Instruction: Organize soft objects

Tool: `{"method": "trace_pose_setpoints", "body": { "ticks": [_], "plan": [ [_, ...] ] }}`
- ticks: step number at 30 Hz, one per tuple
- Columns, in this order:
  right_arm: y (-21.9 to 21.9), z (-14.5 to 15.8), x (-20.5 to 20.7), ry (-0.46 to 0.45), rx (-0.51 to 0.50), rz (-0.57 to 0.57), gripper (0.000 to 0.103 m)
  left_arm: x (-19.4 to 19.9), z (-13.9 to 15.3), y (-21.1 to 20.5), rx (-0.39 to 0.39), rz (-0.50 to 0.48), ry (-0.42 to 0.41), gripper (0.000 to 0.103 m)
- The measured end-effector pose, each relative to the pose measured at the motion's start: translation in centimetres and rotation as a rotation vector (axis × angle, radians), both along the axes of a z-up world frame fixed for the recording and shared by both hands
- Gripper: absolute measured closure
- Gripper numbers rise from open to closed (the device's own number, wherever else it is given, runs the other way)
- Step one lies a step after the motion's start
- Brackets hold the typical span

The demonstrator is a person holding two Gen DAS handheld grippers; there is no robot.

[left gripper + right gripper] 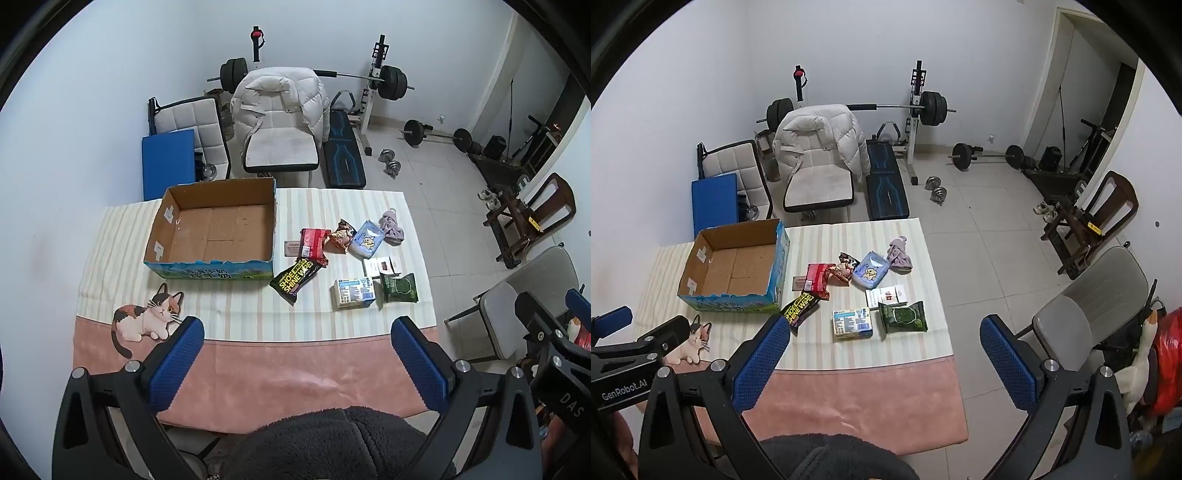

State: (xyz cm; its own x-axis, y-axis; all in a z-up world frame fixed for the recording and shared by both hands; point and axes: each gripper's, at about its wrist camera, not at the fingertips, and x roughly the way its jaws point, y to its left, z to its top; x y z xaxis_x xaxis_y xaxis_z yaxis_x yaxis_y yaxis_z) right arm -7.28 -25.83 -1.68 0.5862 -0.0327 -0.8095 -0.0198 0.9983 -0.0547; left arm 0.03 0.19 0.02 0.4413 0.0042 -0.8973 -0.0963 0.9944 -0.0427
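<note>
Cardboard box stands open-topped on the left part of the desk, its brown floor bare; the desk wears a striped cloth far from the camera and a pink one near it. Right of the box lies a loose cluster of soft packs: a black shoe-wipes pouch just beside the box's near right corner; a red packet behind it; a small snack bag beside that; a blue tissue pack next along; a lilac cloth at the far right, touching the tissue pack. Nearer sit a white carton, a pale boxed pack and a green wipes pack, the last two side by side. A plush cat lies near the desk's left edge, in front of the box.

Left claw hangs released above the pink cloth, its blue pads spread wide and holding nothing; right claw is likewise released and empty, above the desk's near right part, well apart from the packs. Behind the desk stand a chair draped with a white jacket and a weight bench.
</note>
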Motion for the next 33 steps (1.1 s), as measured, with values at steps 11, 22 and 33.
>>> {"method": "trace_pose_setpoints", "body": {
  "ticks": [11,22,33],
  "plan": [
    [-0.5,-0.3,0.0,-0.002,0.012,-0.009,0.0,-0.5,0.3,0.0,0.018,0.001,-0.005,0.0],
    [-0.3,-0.5,-0.3,-0.016,-0.012,-0.019,0.0,1.2,-1.1,0.6,0.013,0.018,0.002,0.0],
    [-0.5,-1.5,1.5,-0.013,-0.018,-0.013,0.0,1.8,-1.0,-0.2,0.022,0.007,-0.011,0.0]
  ]
}}
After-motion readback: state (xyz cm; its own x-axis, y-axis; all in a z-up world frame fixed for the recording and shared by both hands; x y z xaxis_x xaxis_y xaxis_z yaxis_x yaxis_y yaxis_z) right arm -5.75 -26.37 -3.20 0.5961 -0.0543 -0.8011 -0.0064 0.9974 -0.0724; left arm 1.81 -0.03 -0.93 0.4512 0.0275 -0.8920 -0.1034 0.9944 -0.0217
